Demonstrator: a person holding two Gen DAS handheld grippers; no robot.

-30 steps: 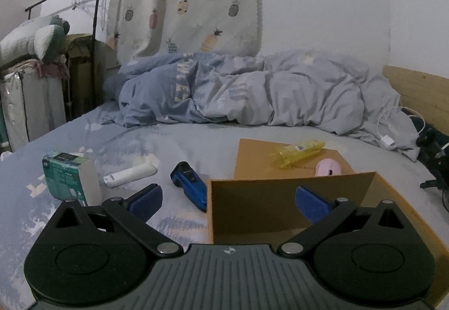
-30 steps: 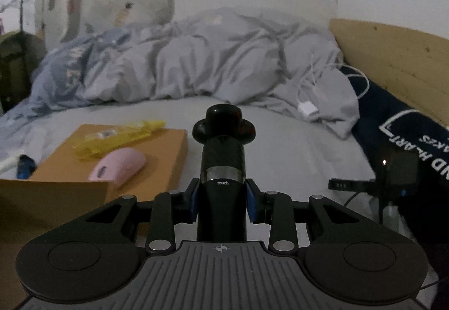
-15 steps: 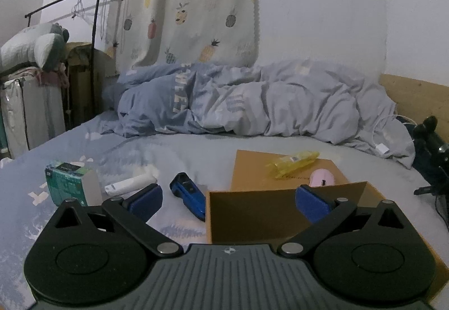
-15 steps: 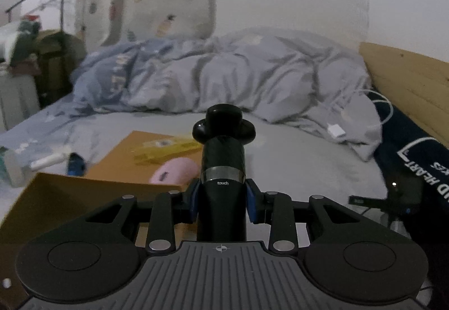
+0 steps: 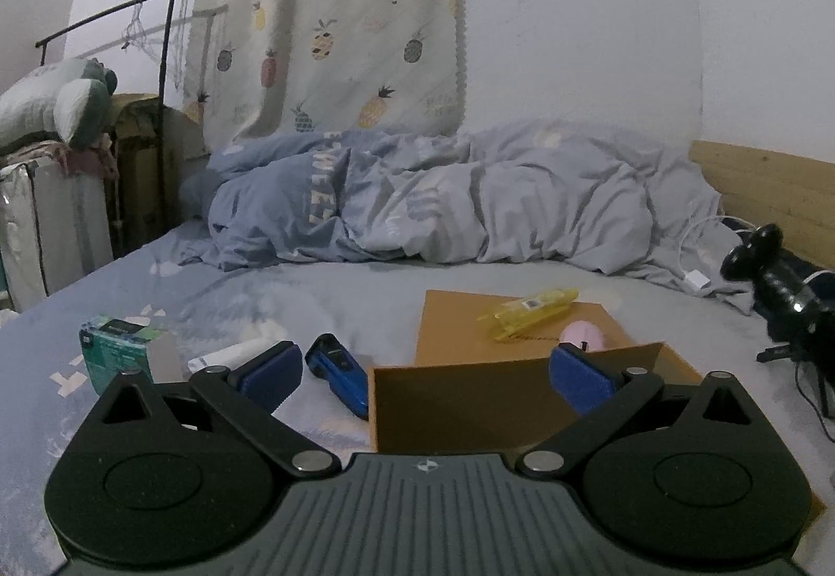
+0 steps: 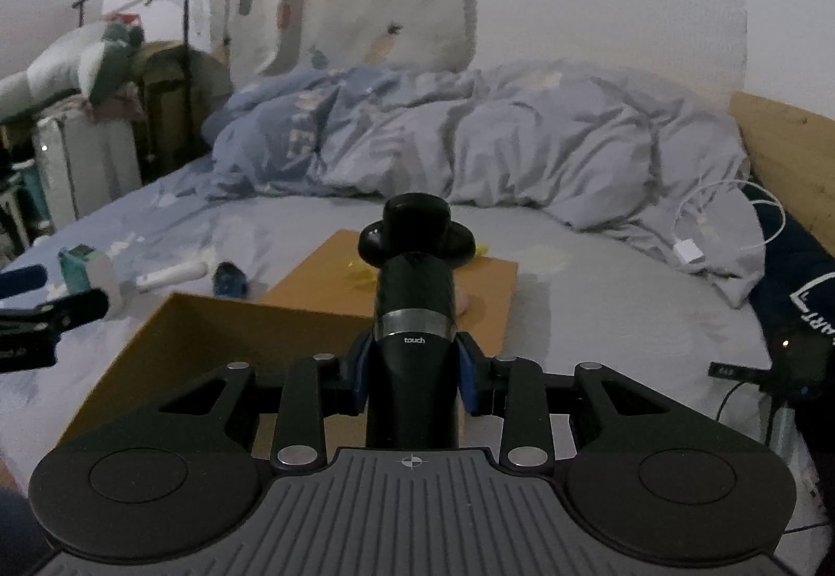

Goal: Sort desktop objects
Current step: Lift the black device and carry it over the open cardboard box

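Observation:
My right gripper (image 6: 415, 370) is shut on a black handheld device (image 6: 415, 294) marked "touch", held above the open cardboard box (image 6: 209, 315); the device also shows at the right edge of the left wrist view (image 5: 772, 278). My left gripper (image 5: 425, 370) is open and empty above the box's near wall (image 5: 469, 398). On the box's flap (image 5: 449, 325) lie a yellow plastic item (image 5: 532, 312) and a pink mouse (image 5: 584, 333). On the bed sheet to the left lie a blue device (image 5: 336, 372), a white tube (image 5: 235, 354) and a green-and-white box (image 5: 117, 349).
A crumpled grey-blue duvet (image 5: 443, 205) fills the far side of the bed. A white charger and cable (image 5: 696, 276) lie at the right, by a wooden headboard (image 5: 767, 190). A small black tripod stand (image 6: 783, 367) stands at the right. A clothes rack (image 5: 162, 80) stands at far left.
My right gripper has swung left with the black device, from beside the box to over it. My left gripper rose slightly and stays open.

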